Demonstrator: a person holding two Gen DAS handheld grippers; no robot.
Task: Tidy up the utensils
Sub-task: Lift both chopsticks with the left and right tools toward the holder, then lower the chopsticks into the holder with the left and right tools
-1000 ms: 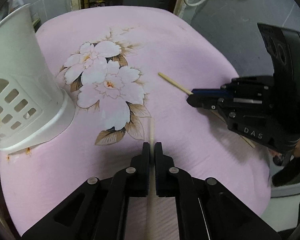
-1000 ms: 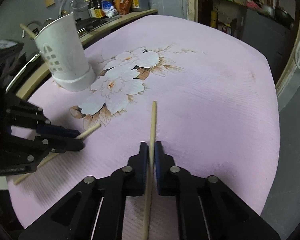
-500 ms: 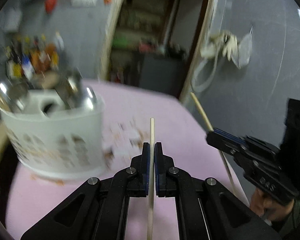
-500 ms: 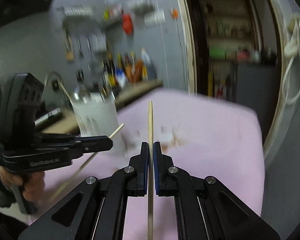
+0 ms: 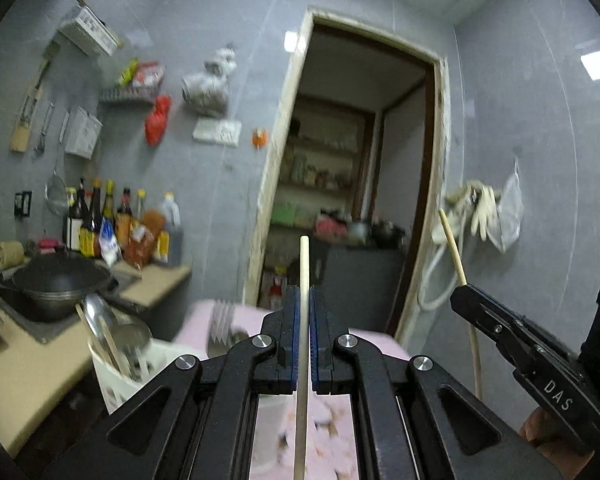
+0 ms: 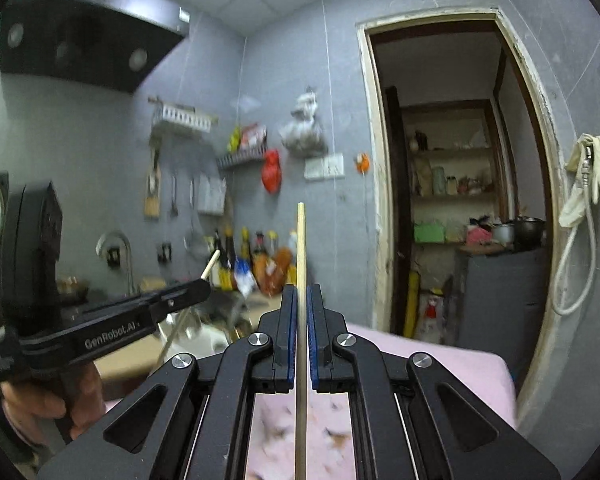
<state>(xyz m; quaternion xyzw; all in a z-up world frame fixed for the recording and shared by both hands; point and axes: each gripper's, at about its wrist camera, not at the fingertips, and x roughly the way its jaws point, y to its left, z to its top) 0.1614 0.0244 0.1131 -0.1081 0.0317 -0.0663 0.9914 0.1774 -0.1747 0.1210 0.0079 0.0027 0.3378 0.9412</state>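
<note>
My left gripper (image 5: 304, 300) is shut on a pale wooden chopstick (image 5: 303, 264) that stands upright between its jaws. My right gripper (image 6: 300, 300) is shut on a second chopstick (image 6: 300, 240), also upright. Each gripper shows in the other's view: the right one (image 5: 466, 294) at the right edge, the left one (image 6: 204, 288) at the left. Both are raised well above the pink floral table (image 6: 440, 354). The white utensil holder (image 5: 140, 364), holding spoons, a fork and chopsticks, stands below and left of my left gripper.
A counter (image 5: 32, 364) with a black wok (image 5: 60, 284) and sauce bottles (image 5: 120, 228) runs along the left. A range hood (image 6: 84, 36) hangs above it. An open doorway (image 6: 460, 200) with shelves is behind the table.
Both grippers lifted their chopsticks off the table and tilted up, so the views now face the wall and doorway. The holder dropped to the lower left of the left wrist view.
</note>
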